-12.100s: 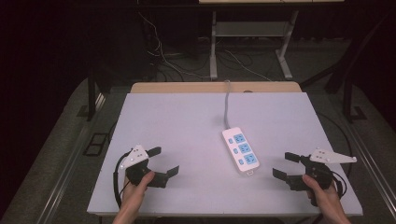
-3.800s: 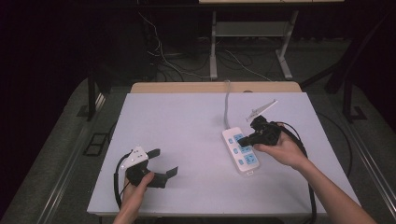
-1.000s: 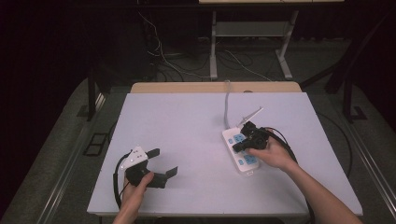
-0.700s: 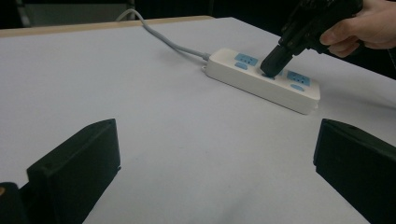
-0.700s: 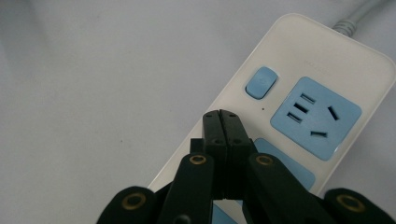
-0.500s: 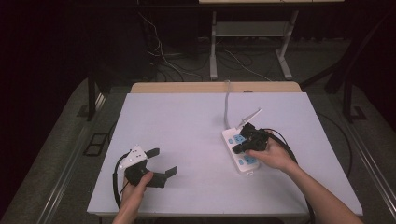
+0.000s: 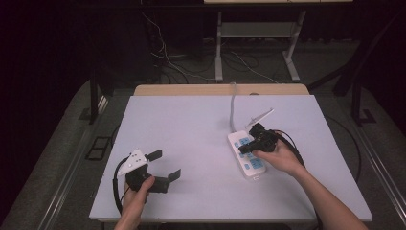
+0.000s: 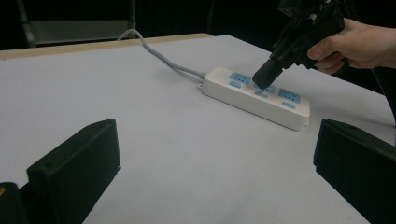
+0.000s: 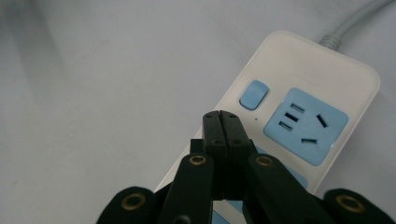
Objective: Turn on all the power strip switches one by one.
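At the earliest picture the right gripper (image 7: 246,147) had rested open near the right edge of the table (image 7: 191,115), well apart from the power strip (image 7: 245,165). It then crossed to the strip's far end, its jaws brought together with nothing between them. Over the last second it slid slightly nearer along the strip and ended tipped down over the middle blue socket, jaws pressed shut; whether the tip touched the strip could not be told.

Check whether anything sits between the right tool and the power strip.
Nothing visible does. The right tool, jaws shut, points down at the power strip's middle section, and no object lies between them on the table.
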The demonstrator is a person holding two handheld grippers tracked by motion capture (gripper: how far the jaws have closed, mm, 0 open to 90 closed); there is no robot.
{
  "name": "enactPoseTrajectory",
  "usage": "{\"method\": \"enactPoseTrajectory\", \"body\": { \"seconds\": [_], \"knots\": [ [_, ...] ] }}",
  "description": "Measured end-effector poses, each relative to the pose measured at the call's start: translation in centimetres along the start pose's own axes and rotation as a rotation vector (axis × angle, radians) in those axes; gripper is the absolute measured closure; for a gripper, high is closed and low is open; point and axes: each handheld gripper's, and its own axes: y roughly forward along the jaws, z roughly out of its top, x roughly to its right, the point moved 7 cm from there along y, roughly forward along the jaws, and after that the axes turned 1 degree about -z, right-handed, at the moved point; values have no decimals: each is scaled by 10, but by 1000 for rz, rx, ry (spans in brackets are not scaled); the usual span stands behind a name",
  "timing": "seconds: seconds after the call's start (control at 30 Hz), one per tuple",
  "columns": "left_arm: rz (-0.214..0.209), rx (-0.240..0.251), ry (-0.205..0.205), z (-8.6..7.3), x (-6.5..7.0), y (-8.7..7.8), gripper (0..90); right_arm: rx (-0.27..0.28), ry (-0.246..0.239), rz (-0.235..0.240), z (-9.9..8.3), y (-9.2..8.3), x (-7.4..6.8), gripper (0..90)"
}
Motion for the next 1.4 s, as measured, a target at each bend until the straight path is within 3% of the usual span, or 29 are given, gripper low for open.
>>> {"method": "enactPoseTrajectory", "body": {
  "seconds": [0.37,0.6,1.03,1.4],
  "knots": [
    [-10,-4,8,0,4,2,0,42,15,-7,11,-16,7,900],
    [-12,-10,10,-2,5,3,0,37,8,-13,22,-20,8,900],
    [-10,-20,11,-4,4,4,0,10,-5,-19,36,-11,10,900],
    [-8,-29,13,-5,2,5,0,-16,11,-17,35,1,17,900]
  ]
}}
